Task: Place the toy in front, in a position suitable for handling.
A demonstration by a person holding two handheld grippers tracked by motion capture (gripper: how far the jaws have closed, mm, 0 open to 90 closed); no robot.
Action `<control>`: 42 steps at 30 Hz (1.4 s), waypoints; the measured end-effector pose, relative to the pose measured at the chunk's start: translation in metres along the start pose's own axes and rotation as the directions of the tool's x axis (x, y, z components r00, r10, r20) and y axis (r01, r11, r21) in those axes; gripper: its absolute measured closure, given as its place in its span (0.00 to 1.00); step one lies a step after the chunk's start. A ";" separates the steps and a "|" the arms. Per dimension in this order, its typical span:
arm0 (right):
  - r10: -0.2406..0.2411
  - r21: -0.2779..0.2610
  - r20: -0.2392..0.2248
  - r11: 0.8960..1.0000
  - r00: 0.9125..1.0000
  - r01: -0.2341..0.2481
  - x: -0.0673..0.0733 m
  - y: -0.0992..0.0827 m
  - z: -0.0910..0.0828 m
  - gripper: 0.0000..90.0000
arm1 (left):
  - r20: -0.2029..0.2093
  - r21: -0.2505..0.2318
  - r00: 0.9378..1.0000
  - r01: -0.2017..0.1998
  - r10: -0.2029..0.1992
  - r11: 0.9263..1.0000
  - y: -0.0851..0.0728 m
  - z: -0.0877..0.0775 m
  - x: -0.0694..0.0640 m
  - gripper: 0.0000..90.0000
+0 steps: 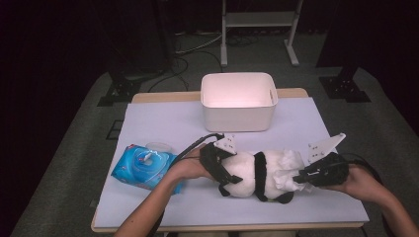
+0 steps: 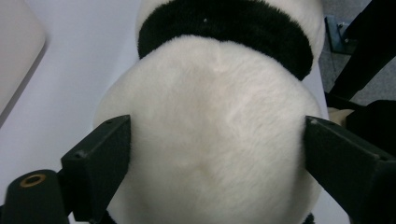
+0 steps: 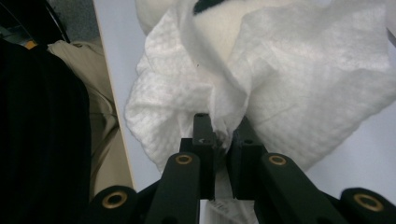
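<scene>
A black-and-white panda plush (image 1: 257, 173) lies on its side on the white table cover (image 1: 163, 123), near the front edge. My left gripper (image 1: 225, 180) grips the plush's white rounded end from the left. In the left gripper view its jaws stand wide and press on both sides of the panda plush (image 2: 215, 130). My right gripper (image 1: 299, 177) comes in from the right, shut on a bunched white wipe (image 1: 289, 170). In the right gripper view the wipe (image 3: 299, 84) is pinched between the jaw tips (image 3: 222, 126) and drapes against the panda plush (image 3: 219, 28).
A white plastic bin (image 1: 238, 101) stands at the back middle of the table. A blue pack of wipes (image 1: 143, 165) lies at the left by my left forearm, with a small clear lid (image 1: 158, 146) behind it. The table's front edge runs just below the plush.
</scene>
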State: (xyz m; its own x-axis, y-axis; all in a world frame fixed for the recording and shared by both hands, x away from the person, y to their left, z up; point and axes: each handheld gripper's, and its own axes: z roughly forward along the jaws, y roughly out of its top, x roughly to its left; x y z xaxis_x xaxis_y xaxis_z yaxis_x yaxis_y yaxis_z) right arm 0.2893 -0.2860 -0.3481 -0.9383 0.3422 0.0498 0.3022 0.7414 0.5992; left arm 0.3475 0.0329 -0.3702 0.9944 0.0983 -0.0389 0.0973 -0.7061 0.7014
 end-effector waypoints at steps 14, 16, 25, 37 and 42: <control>-0.057 0.023 0.031 0.998 0.998 0.056 -0.001 0.026 -0.006 0.91 | -0.013 0.021 1.000 -0.005 0.005 1.000 0.007 0.001 0.000 0.18; -0.068 0.032 0.028 0.997 0.997 0.067 -0.002 0.034 -0.003 0.91 | -0.015 0.027 1.000 -0.010 0.011 1.000 0.007 0.001 -0.001 0.18; -0.091 0.024 -0.006 0.996 0.996 0.091 -0.011 0.062 0.016 0.91 | -0.016 0.028 1.000 -0.014 0.014 1.000 0.007 0.002 -0.002 0.18; -0.094 0.034 -0.015 0.995 0.995 0.094 -0.022 0.078 0.028 0.90 | -0.013 0.025 1.000 -0.007 0.007 1.000 0.005 0.001 -0.004 0.18; -0.065 0.033 0.008 0.997 0.998 0.064 -0.028 0.070 0.019 0.90 | -0.014 0.025 1.000 -0.005 0.006 1.000 0.003 0.000 -0.006 0.17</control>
State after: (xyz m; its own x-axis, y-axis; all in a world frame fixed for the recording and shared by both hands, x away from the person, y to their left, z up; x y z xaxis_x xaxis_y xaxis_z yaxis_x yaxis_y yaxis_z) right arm 0.3398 -0.2326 -0.3224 -0.9545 0.2983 0.0041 0.2465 0.7808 0.5741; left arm 0.3422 0.0296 -0.3679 0.9942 0.1042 -0.0251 0.0931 -0.7238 0.6837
